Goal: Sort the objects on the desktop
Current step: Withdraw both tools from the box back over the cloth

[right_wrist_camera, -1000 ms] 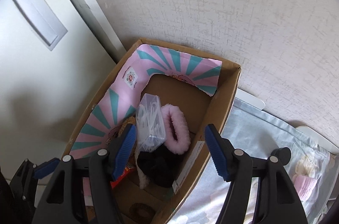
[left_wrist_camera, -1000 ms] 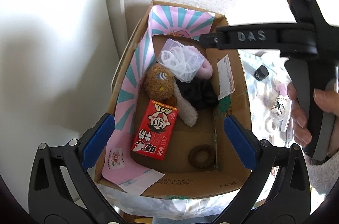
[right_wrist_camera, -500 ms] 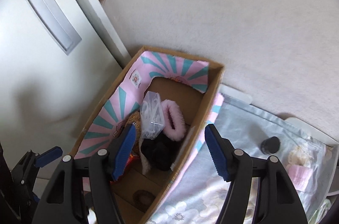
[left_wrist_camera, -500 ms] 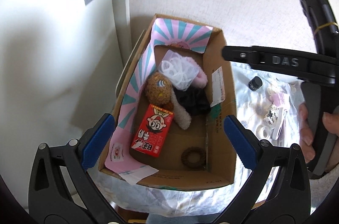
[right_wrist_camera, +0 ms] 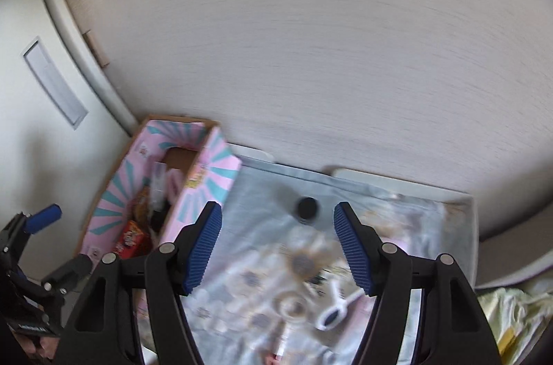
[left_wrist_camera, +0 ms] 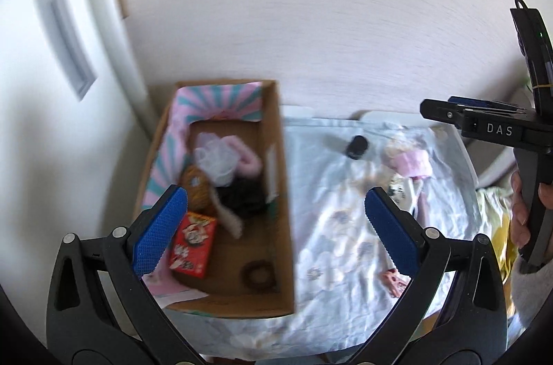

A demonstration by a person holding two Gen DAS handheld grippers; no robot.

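Observation:
A cardboard box (left_wrist_camera: 276, 178) with a pink and teal lining stands at the table's left; it also shows in the right wrist view (right_wrist_camera: 204, 185). It holds a red snack box (left_wrist_camera: 193, 240), a black scrunchie (left_wrist_camera: 242, 199), a pink fluffy item (left_wrist_camera: 245, 157), a clear bag (left_wrist_camera: 214, 157) and a brown ring (left_wrist_camera: 257, 273). A small black jar (right_wrist_camera: 307, 209) stands on the floral cloth (left_wrist_camera: 345, 226). My left gripper (left_wrist_camera: 273, 223) is open and empty above the box's right wall. My right gripper (right_wrist_camera: 278, 247) is open and empty over the cloth, just short of the jar.
On the cloth lie a pink item (left_wrist_camera: 413, 162), a white clip (right_wrist_camera: 337, 309), a tape roll (right_wrist_camera: 293, 308) and other small blurred things. A wall runs behind the table and a white door (left_wrist_camera: 52, 54) is at the left. Yellow cloth (right_wrist_camera: 511, 313) lies at the right.
Both grippers have pulled back and swung right, away from the box and over the cloth. The jar and loose items have come into view. Both stay open.

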